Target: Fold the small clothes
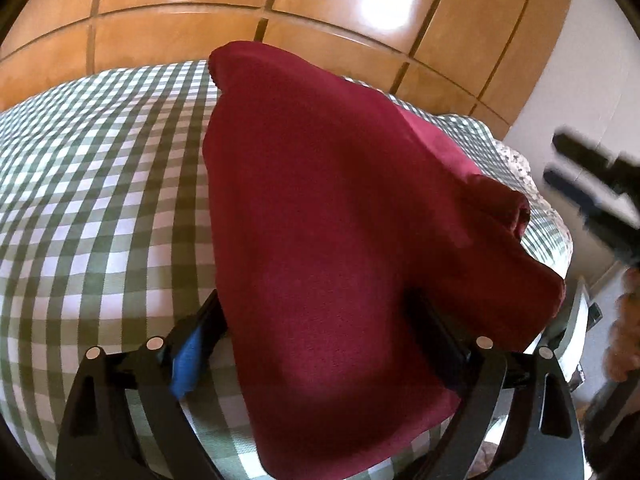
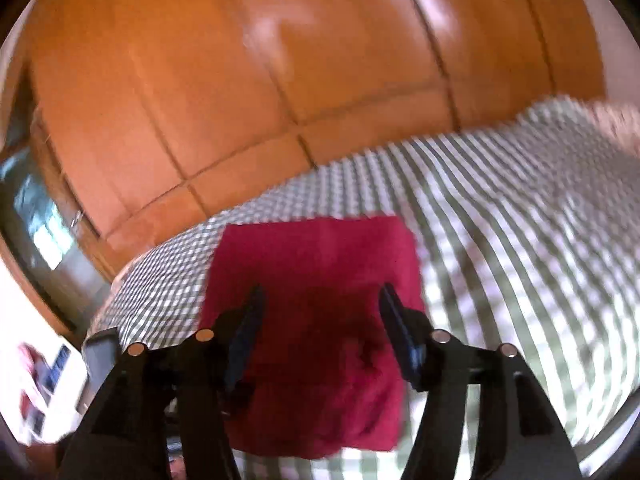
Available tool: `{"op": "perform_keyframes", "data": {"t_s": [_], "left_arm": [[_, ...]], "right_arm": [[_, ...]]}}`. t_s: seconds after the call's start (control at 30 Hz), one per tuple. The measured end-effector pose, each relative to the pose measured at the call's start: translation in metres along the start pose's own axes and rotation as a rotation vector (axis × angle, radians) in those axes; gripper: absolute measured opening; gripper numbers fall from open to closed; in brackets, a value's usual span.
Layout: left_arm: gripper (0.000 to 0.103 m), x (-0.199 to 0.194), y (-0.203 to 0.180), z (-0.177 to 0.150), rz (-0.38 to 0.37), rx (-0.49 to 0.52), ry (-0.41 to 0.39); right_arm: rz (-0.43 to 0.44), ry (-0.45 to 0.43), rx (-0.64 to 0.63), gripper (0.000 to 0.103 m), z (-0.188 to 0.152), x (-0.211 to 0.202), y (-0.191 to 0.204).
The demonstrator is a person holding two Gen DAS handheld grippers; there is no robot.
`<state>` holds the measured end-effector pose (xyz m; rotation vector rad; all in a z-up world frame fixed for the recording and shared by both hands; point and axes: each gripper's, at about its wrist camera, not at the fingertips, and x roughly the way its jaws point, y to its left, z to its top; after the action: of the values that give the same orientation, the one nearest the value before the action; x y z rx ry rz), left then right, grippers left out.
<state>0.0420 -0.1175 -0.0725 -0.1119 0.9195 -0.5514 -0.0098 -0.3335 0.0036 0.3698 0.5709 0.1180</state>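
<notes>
A dark red garment (image 1: 328, 208) lies folded on the green-and-white checked bedcover (image 1: 100, 168). In the left wrist view its near edge drapes over and hides the tips of my left gripper (image 1: 320, 308), whose jaws stand wide apart on either side of the cloth without pressing it. My right gripper (image 1: 592, 196) shows blurred at the right edge, off the cloth. In the right wrist view the garment (image 2: 320, 264) is a neat rectangle, and my right gripper (image 2: 322, 296) hovers over its near half, open, with nothing pinched.
Wooden wardrobe doors (image 1: 320, 8) rise behind the bed. The bed's corner and edge (image 1: 548, 216) fall away at the right, next to a white wall. A blurred hand (image 1: 624, 320) holds the right gripper. A glass pane (image 2: 44, 232) stands at the left.
</notes>
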Motion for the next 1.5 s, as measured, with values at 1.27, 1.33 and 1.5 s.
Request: {"op": "perform_keyframes", "data": {"t_s": [1.27,1.33,1.5], "left_arm": [[0.094,0.119,0.032,0.137,0.484,0.151,0.064],[0.094,0.115,0.033,0.135,0.480,0.137,0.057],[0.098,0.090,0.035,0.126,0.519,0.078,0.009]], "right_arm": [[-0.213,0.012,-0.126,0.029,-0.045,0.091,-0.012],[-0.212,0.012,-0.128,0.029,-0.045,0.090,-0.012],[-0.198,0.012,-0.122,0.032,-0.045,0.089,-0.013]]}}
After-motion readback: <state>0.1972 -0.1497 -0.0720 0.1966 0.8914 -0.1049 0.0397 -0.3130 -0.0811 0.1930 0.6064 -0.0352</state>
